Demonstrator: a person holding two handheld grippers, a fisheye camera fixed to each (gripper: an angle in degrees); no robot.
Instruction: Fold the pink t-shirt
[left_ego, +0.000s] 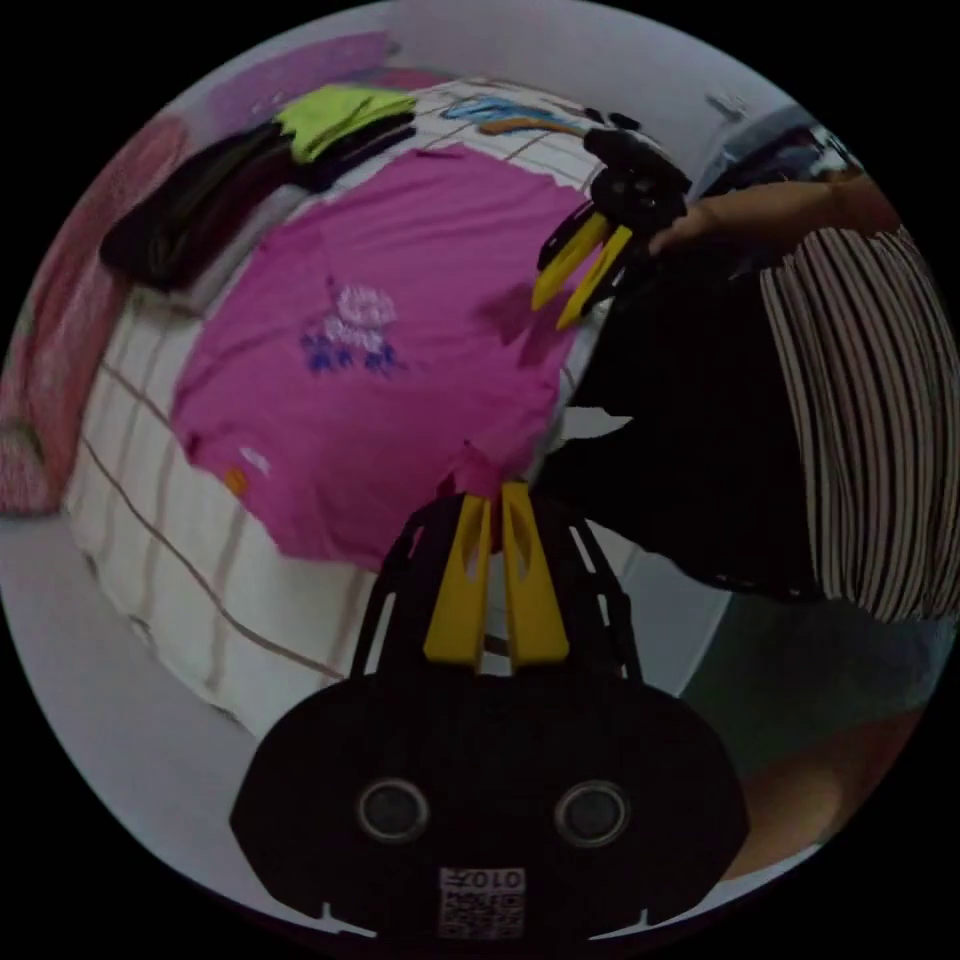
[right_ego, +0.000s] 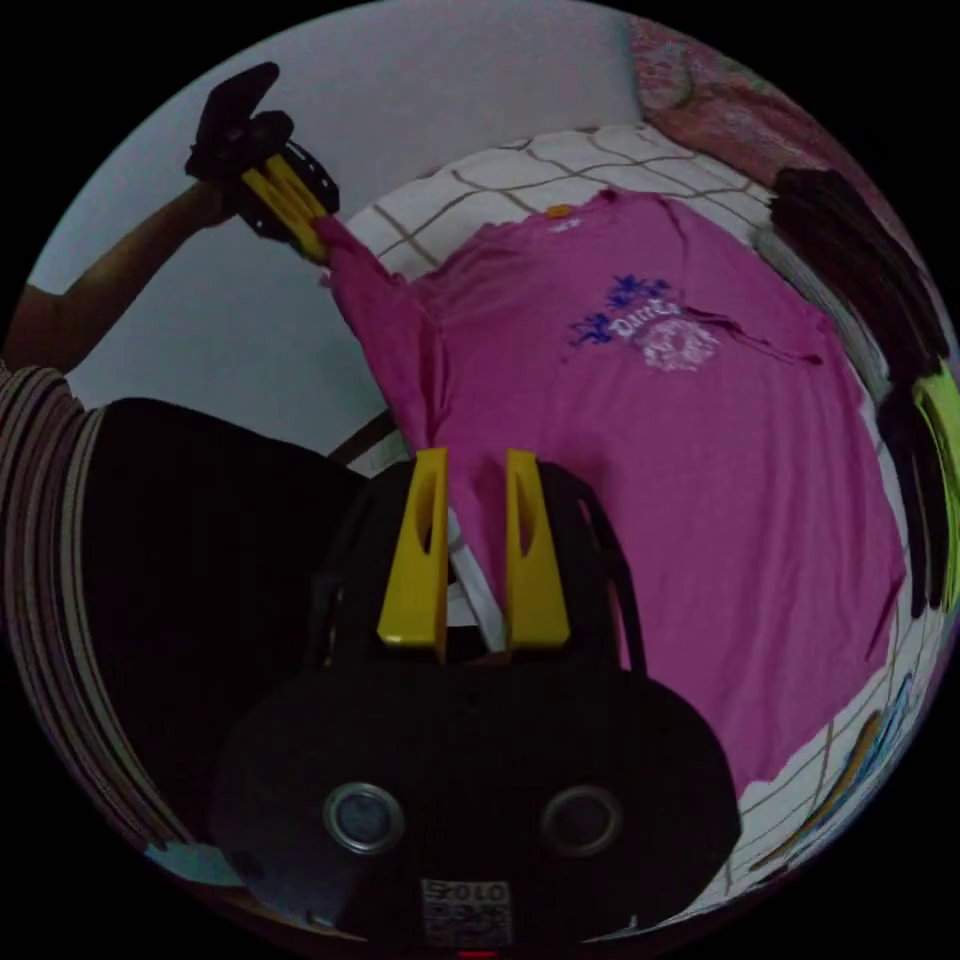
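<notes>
Left gripper view, left to right: folded dark clothes (left_ego: 195, 205) w/ a neon yellow-green garment (left_ego: 335, 115) on top sit at the far left of the bed (left_ego: 150, 470), which has a white cover w/ a brown grid. The pink t-shirt (left_ego: 400, 350) lies spread flat, print side up, across the bed's middle. Left hand-held gripper (left_ego: 490, 490) is clenched on a pinch of the shirt's near edge, both yellow jaws pressing the fabric. Farther right, the right hand-held gripper (left_ego: 560, 300) sits at the shirt's right edge, held by a person in a striped top (left_ego: 860, 420).

Right gripper view: left hand-held gripper (right_ego: 315, 245) holds a shirt corner lifted off the bed. Right hand-held gripper (right_ego: 475, 465) is released, jaws apart w/ pink fabric and a white strip between them. Shirt (right_ego: 680, 450) spreads right toward the dark clothes (right_ego: 860, 270).
</notes>
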